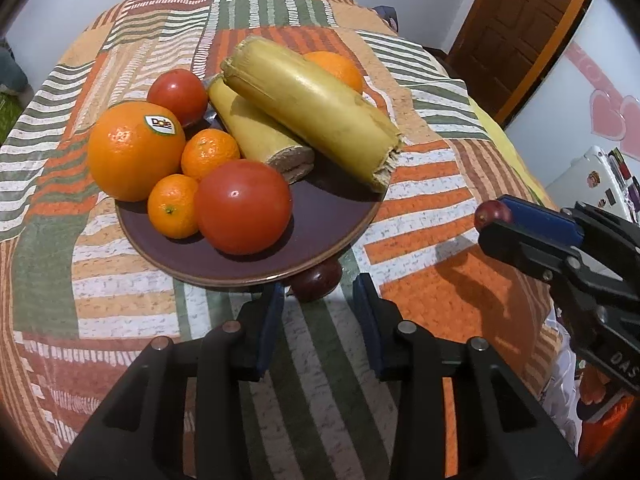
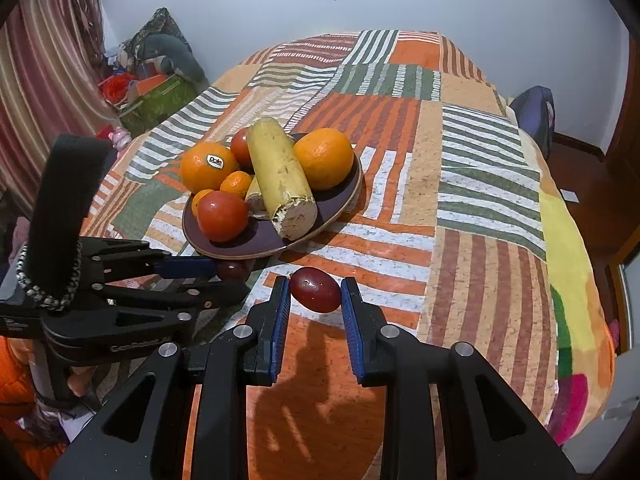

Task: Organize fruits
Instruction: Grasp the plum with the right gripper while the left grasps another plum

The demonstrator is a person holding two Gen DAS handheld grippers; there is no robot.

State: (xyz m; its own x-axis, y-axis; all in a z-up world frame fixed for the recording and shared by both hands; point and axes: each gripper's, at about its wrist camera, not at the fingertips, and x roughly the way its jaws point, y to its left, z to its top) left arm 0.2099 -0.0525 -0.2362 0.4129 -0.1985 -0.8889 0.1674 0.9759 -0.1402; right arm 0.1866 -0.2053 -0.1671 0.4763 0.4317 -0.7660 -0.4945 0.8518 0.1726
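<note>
A dark purple plate (image 1: 332,216) (image 2: 340,204) on the patchwork bedspread holds two oranges, small mandarins, two tomatoes and two long yellow pieces. My left gripper (image 1: 318,292) is open, its fingers either side of a dark red plum (image 1: 316,282) (image 2: 232,270) that lies at the plate's near rim. My right gripper (image 2: 315,292) is shut on a second dark red plum (image 2: 315,289) and holds it above the bedspread, right of the plate. It also shows in the left wrist view (image 1: 494,216).
The striped bedspread (image 2: 460,184) covers a rounded bed that drops off on all sides. A box of clutter (image 2: 156,96) and a curtain stand far left. A wooden door (image 1: 516,32) and a chair (image 2: 534,114) are to the right.
</note>
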